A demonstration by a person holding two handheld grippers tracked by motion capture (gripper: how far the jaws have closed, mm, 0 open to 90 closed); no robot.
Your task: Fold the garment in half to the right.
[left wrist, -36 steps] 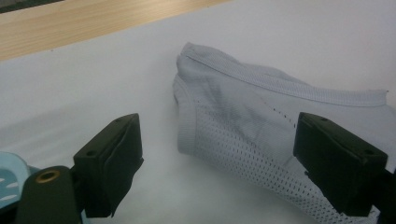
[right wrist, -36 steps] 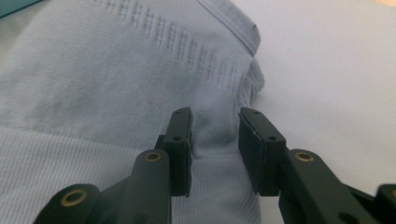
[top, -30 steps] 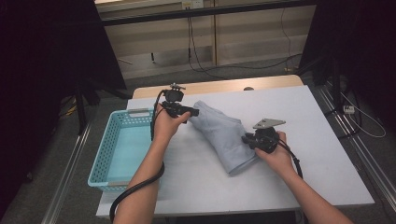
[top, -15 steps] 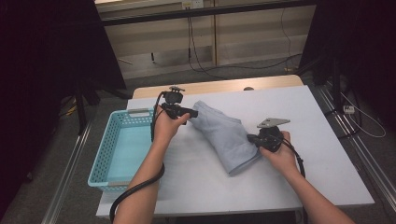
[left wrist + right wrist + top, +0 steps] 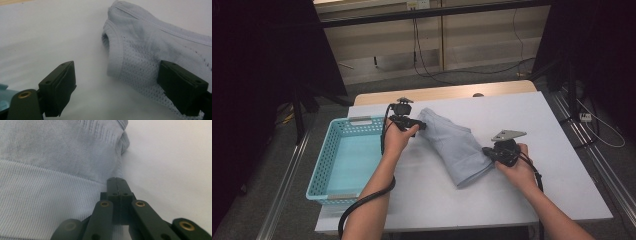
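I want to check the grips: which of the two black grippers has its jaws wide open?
The left gripper, by the light blue folded garment; its jaws stand apart. The right gripper is shut.

Pale blue-grey ribbed and mesh garment (image 5: 455, 146), turquoise lattice basket (image 5: 326, 160), white table (image 5: 557, 115)

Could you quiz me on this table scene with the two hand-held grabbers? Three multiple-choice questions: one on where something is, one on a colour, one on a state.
1. Where is the basket?
A. on the table's left edge
B. on the table's right edge
C. on top of the garment

2. What colour is the garment?
A. red
B. pale blue-grey
C. black

3. How do the left gripper jaws stand?
A. shut together
B. wide apart
C. clamped on the basket

Answers: 1 A, it lies beside the left forearm in the high view. 2 B, both gripper views show pale blue-grey knit. 3 B, the left gripper view shows a wide gap, one jaw over the cloth.
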